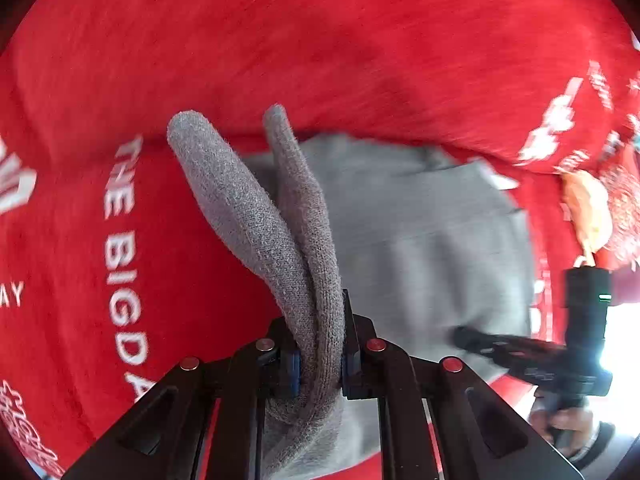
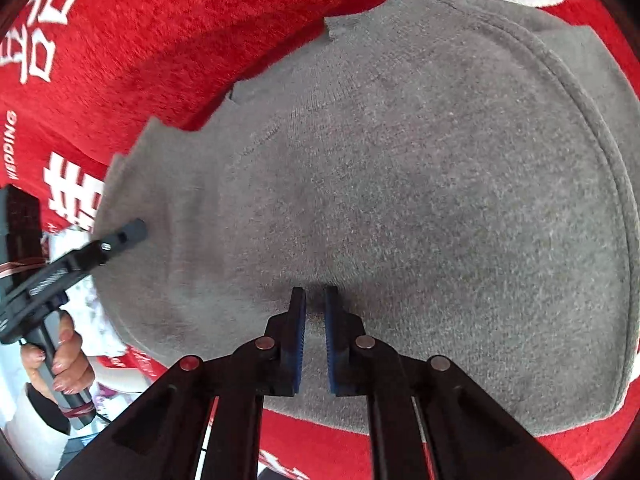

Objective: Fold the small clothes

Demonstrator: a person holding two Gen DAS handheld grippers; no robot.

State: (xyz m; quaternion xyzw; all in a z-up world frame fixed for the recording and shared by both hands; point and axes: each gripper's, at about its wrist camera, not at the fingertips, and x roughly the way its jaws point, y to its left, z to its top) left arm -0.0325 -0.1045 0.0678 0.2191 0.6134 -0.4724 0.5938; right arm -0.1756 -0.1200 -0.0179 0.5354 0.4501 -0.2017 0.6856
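A small grey knit garment (image 2: 400, 200) lies spread on a red cloth (image 2: 160, 40) with white lettering. My left gripper (image 1: 318, 344) is shut on a doubled fold of the grey garment (image 1: 280, 232), which stands up between its fingers. My right gripper (image 2: 315, 304) presses down on the garment's middle near its front edge, with its jaws nearly together and a thin gap; no cloth shows between them. The left gripper also shows in the right wrist view (image 2: 120, 238), at the garment's left edge. The right gripper shows in the left wrist view (image 1: 472, 338), on the flat grey cloth.
The red cloth (image 1: 360, 40) covers the whole surface, with white print on it (image 1: 124, 264). A beige tag-like object (image 1: 588, 212) lies at the right. The person's hand (image 2: 60, 356) holds the left gripper's handle past the table's left edge.
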